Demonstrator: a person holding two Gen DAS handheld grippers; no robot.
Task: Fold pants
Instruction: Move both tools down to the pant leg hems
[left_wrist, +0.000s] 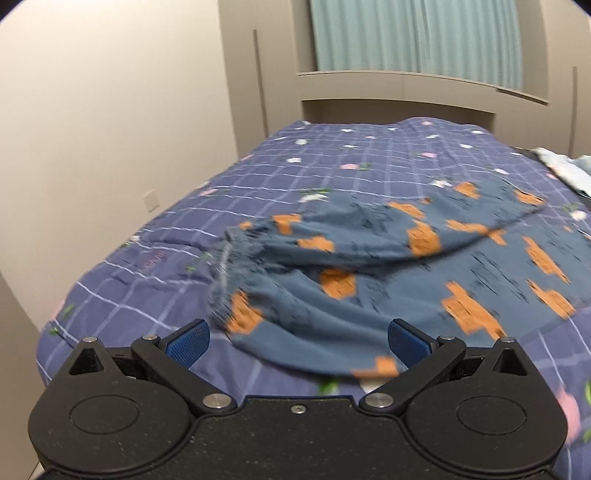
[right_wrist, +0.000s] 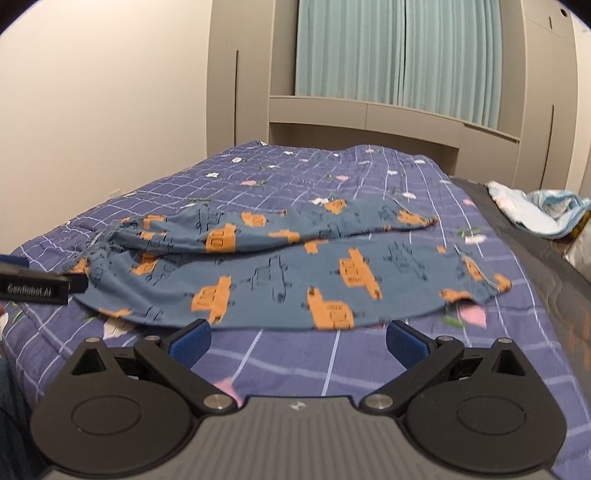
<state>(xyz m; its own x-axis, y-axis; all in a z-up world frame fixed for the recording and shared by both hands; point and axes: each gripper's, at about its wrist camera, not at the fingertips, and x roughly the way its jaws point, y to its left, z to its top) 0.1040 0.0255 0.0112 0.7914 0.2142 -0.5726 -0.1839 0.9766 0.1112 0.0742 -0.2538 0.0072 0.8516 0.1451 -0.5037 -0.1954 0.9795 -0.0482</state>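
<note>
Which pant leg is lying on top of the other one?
The far leg, the one nearer the curtains, is on top. It is bunched and creased and overlaps the flatter near leg beside the grippers.

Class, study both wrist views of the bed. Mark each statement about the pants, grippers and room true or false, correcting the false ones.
1. The pants lie on a checked bedspread. True.
2. The left gripper is shut on the waistband. False: it is open, holding nothing.
3. The right gripper is open. True.
4. The pants are plain grey. False: blue with orange vehicles.
5. Curtains hang behind the bed. True.
</note>
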